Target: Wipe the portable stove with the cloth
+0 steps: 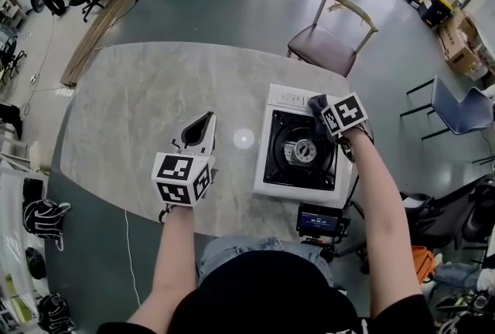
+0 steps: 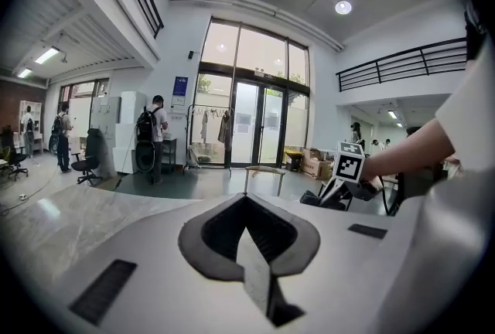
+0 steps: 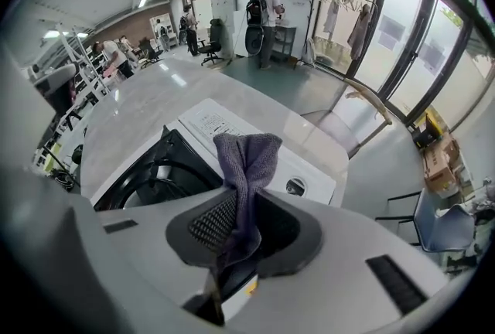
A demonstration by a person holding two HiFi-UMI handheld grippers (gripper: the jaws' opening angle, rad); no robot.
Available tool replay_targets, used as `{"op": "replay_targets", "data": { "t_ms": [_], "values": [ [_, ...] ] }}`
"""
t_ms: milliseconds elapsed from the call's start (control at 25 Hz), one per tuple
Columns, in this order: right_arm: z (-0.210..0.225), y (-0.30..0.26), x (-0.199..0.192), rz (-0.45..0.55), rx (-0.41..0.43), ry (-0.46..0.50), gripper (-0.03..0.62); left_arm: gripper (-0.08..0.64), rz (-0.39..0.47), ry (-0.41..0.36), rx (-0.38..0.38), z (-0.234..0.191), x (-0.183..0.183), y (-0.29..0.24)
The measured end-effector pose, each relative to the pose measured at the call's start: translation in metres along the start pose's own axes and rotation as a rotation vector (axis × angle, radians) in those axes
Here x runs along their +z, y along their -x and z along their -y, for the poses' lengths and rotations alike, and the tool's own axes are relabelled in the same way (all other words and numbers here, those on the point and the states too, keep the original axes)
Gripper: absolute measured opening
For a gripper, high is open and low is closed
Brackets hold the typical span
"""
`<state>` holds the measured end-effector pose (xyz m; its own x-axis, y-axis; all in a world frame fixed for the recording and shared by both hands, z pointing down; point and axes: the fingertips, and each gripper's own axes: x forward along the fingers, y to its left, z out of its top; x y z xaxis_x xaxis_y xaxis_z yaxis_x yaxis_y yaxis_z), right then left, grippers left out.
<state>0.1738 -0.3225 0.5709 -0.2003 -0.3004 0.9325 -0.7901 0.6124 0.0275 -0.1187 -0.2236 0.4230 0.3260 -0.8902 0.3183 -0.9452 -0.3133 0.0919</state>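
Fingers (image 3: 207,221) of right gripper (image 3: 240,205) pinching bunched grey-purple cloth (image 3: 247,158), white portable stove (image 3: 309,172) just beyond, left gripper (image 2: 246,209) closed, marble table (image 1: 139,108), glass doors (image 2: 255,124)

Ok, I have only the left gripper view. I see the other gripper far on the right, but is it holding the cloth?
Observer: Yes, the right gripper is shut on the cloth, which sticks out past its jaws.
Operator: Where is it on the stove?
Observer: At the far right corner of the portable stove, above the white top; I cannot tell if it touches.
Operator: And my left gripper?
Observer: The left gripper is over the table, left of the stove, apart from it.
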Motion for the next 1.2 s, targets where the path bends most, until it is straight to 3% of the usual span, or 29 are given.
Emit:
{"op": "replay_targets", "data": {
  "t_ms": [320,680,880,1040,1200],
  "values": [
    [-0.001,0.004,0.003,-0.015,0.016,0.011,0.085,0.007,-0.004,0.006,0.024,-0.005,-0.002,0.005],
    [-0.042,0.045,0.089,0.196,0.15,0.015,0.086,0.006,-0.01,0.005,0.015,-0.003,-0.003,-0.002],
    [-0.067,0.023,0.126,0.252,0.227,-0.121,0.086,0.008,-0.017,0.004,0.017,-0.007,-0.004,-0.004],
    [-0.072,-0.008,0.138,0.228,0.231,-0.244,0.086,0.008,-0.026,0.016,0.039,-0.021,-0.007,-0.001],
    [-0.076,-0.032,0.14,0.19,0.234,-0.266,0.086,0.008,-0.033,0.033,0.069,-0.034,-0.011,0.003]
  ]
}}
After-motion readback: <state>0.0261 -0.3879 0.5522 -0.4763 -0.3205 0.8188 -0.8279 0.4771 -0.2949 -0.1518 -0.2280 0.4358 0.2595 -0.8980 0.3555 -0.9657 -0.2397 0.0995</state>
